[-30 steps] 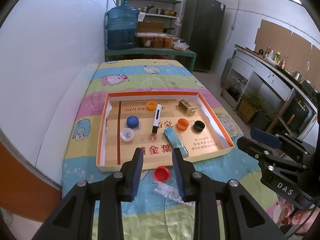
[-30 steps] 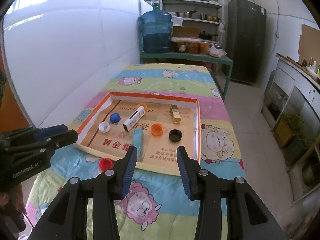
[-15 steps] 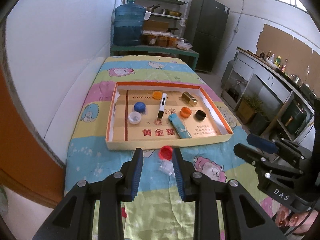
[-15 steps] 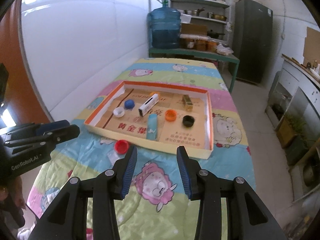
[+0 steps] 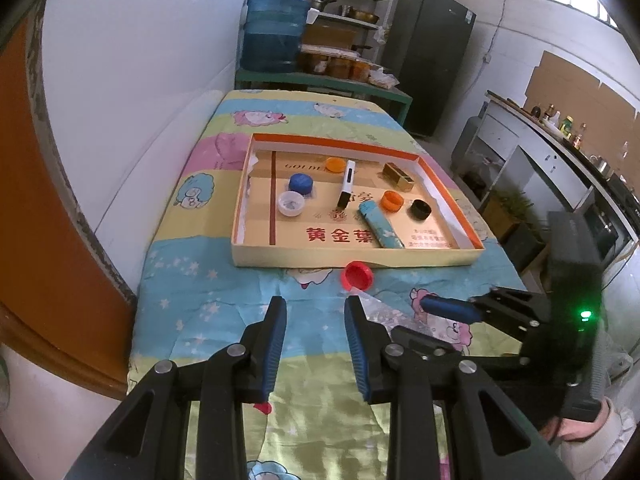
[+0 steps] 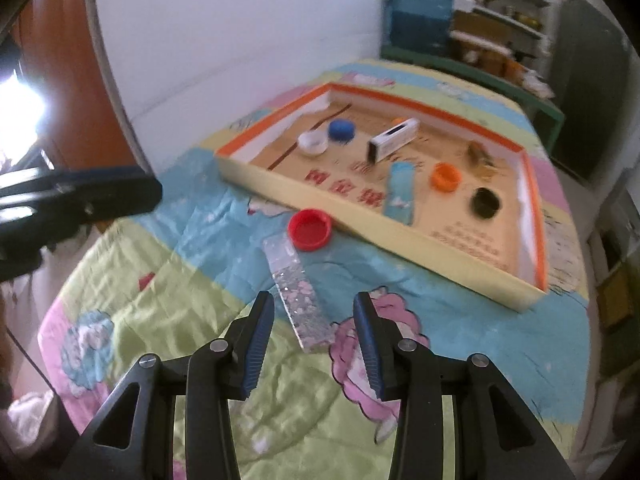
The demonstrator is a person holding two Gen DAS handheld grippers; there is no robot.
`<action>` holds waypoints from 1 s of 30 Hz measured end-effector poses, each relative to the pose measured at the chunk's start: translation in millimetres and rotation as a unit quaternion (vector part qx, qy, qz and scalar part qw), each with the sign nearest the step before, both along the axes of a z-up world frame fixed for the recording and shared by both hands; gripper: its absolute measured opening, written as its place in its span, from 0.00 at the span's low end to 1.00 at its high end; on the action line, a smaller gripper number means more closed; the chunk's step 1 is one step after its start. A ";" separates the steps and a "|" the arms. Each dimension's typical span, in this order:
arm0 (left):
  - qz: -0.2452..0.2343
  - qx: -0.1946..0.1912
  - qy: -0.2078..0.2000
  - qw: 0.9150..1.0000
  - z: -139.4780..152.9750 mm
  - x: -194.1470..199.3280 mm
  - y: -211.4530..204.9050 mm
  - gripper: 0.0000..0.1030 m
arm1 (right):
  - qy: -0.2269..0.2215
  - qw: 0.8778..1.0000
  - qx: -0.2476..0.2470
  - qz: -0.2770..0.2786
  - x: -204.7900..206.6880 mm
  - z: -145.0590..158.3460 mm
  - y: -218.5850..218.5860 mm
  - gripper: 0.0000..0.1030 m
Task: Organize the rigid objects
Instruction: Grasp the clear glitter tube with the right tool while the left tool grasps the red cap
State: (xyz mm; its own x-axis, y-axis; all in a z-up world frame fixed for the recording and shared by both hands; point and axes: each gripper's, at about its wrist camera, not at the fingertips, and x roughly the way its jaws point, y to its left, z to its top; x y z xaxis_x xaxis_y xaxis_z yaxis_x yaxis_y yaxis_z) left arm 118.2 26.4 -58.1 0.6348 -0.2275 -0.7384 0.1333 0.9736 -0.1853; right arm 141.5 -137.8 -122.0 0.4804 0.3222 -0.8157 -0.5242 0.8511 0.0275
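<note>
A shallow cardboard tray [image 5: 360, 258] with orange rims lies on the cartoon-print cloth. It holds several bottle caps, a white stick [image 5: 346, 184], a gold box [image 5: 398, 176] and a light blue bar [image 5: 380, 226]. In front of the tray lie a red cap [image 6: 310, 229] and a clear glittery strip [image 6: 296, 292]. My right gripper [image 6: 314, 300] hangs open low over the strip's near end, its pads clear of it. Open too, my left gripper [image 5: 316, 304] hovers a short way in front of the red cap [image 5: 357, 276] with nothing between its fingers.
A white wall runs along the table's left side, with an orange panel [image 5: 40, 200] nearer me. Behind the table stand a blue water jug [image 5: 276, 36], a green bench [image 5: 320, 80], shelves and a dark cabinet [image 5: 428, 52]. A counter lines the right side.
My left gripper has drawn back from the tray, so the red cap now lies beyond its fingertips. The right gripper has dropped, rolled and come down over the clear strip.
</note>
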 end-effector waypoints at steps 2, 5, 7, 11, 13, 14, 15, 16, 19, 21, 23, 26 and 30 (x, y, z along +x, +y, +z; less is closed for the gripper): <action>0.001 -0.001 0.004 1.000 -2.5 2.6 1.7 0.29 | 0.004 1.000 -0.011 0.009 5.8 -6.6 6.7 0.41; -0.002 -0.002 0.009 1.000 -6.3 6.1 1.4 0.29 | 0.006 1.000 -0.023 0.017 10.9 -12.4 13.9 0.41; -0.007 -0.003 0.013 1.000 -9.1 8.9 -1.2 0.29 | 0.008 0.999 -0.031 0.023 13.6 -16.6 18.3 0.41; -0.021 -0.005 0.021 1.000 -15.7 16.3 -7.8 0.29 | 0.004 0.999 -0.035 0.030 17.5 -18.5 22.5 0.41; -0.026 -0.006 0.025 0.999 -18.2 19.6 -11.7 0.29 | 0.003 0.999 -0.033 0.031 18.8 -19.6 22.4 0.41; -0.029 -0.006 0.026 0.999 -19.5 21.4 -13.4 0.29 | 0.004 0.999 -0.029 0.029 20.7 -20.1 21.5 0.41; -0.031 -0.007 0.028 0.999 -21.2 23.6 -15.4 0.29 | 0.007 0.999 -0.023 0.025 21.8 -20.4 20.9 0.39; -0.033 -0.007 0.029 0.999 -22.5 25.0 -16.8 0.29 | 0.008 1.000 -0.018 0.022 22.7 -20.5 19.7 0.35; -0.044 -0.004 0.036 0.998 -29.0 31.8 -22.4 0.29 | 0.009 1.000 -0.014 0.018 23.0 -20.2 17.9 0.24; -0.054 -0.003 0.039 0.998 -32.8 35.9 -26.9 0.29 | 0.004 1.000 -0.019 0.015 19.2 -19.5 16.9 0.20; -0.069 -0.001 0.043 0.997 -37.2 40.3 -33.2 0.29 | 0.004 1.000 -0.018 0.004 15.2 -17.8 11.4 0.19; -0.093 -0.002 0.049 0.994 -43.1 46.7 -43.9 0.29 | -0.007 1.000 -0.016 -0.010 0.6 -10.1 -1.4 0.19; -0.114 -0.014 0.061 0.991 -51.3 55.1 -58.0 0.29 | -0.009 1.000 -0.006 -0.017 -23.4 -4.5 -20.9 0.19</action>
